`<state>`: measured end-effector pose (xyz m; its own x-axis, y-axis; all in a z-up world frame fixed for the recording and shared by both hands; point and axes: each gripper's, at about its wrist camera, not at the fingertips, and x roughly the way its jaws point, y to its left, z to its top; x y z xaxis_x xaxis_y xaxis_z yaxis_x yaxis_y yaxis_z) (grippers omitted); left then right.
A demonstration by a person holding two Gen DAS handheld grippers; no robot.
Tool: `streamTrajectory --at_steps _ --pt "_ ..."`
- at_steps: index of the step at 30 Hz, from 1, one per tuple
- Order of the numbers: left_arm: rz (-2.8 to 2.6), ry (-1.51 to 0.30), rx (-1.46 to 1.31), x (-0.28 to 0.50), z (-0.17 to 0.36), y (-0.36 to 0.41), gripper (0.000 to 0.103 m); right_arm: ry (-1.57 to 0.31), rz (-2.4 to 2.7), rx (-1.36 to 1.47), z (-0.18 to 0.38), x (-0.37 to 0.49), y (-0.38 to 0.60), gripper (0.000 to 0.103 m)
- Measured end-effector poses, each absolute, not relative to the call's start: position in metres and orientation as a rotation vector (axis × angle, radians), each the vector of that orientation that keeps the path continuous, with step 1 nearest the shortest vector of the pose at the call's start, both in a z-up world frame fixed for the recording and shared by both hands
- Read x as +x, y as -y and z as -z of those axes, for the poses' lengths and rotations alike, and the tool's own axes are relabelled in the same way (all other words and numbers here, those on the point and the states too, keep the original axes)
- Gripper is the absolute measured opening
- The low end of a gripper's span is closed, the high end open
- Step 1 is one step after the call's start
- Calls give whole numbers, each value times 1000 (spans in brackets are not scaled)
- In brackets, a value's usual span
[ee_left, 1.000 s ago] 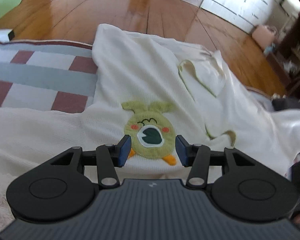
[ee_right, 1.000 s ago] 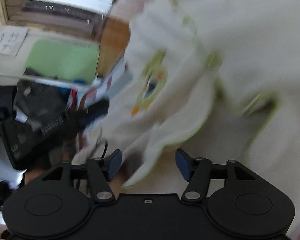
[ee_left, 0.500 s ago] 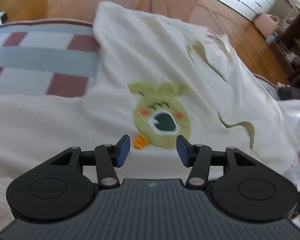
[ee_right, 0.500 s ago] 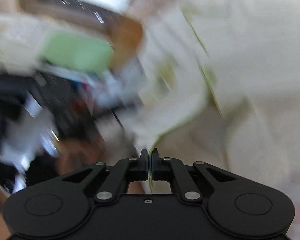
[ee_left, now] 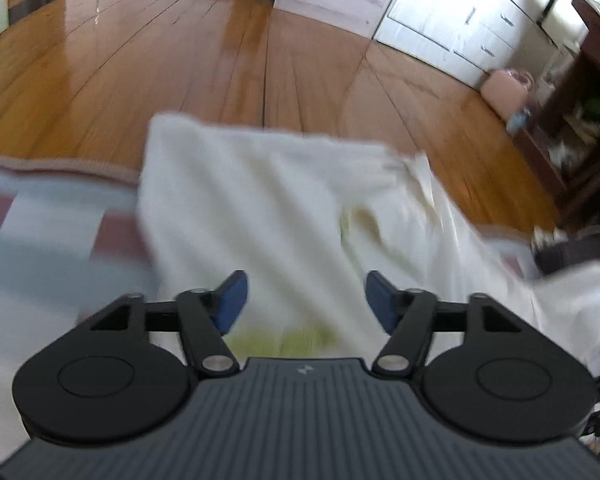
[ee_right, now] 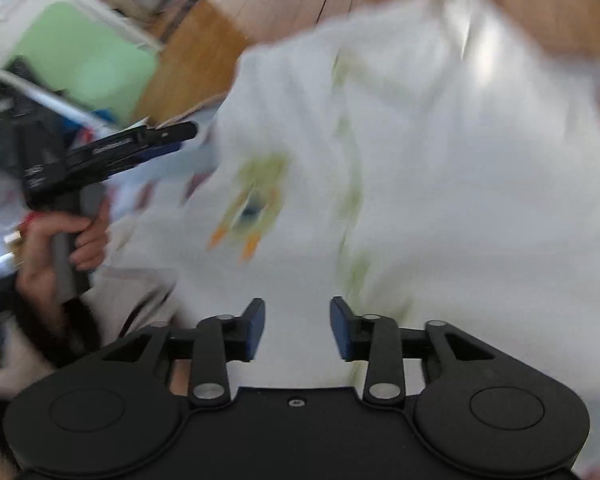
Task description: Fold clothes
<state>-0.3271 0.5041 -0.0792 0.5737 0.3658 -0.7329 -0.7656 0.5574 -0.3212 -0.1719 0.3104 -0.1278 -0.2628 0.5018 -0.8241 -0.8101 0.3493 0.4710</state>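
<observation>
garment (ee_left: pixel 268 200) on blanket (ee_left: pixel 40 248) — floor (ee_left: pixel 180 60) behind

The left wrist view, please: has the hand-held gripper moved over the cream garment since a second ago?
Yes. The left hand-held gripper has advanced toward the wooden floor; the green patch now sits beneath its opening jaws.

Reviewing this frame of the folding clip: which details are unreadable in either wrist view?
- Left wrist view: the green patch on the cream garment is smeared by motion blur and partly hidden behind the left tool.
- Right wrist view: the garment's patch and trim are streaked; fold lines unreadable.
- Right wrist view: whether fabric touches the right tool is unclear.
</observation>
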Motion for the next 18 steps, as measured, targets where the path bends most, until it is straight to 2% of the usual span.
streamTrajectory --at_steps 5,9,14,18 --pt "-741 -608 -576 -288 115 -549 66 -1293 -1112 -678 100 -127 -443 45" --pt "-699 -600 -682 -295 158 -568 65 -1157 -1109 -986 107 -106 -508 46" --pt "-793 -555 -712 -305 169 -585 65 -1209 -945 -809 151 -30 -540 46" --pt "-816 -539 -722 -306 168 -594 65 -1161 -908 -846 176 8 -546 46"
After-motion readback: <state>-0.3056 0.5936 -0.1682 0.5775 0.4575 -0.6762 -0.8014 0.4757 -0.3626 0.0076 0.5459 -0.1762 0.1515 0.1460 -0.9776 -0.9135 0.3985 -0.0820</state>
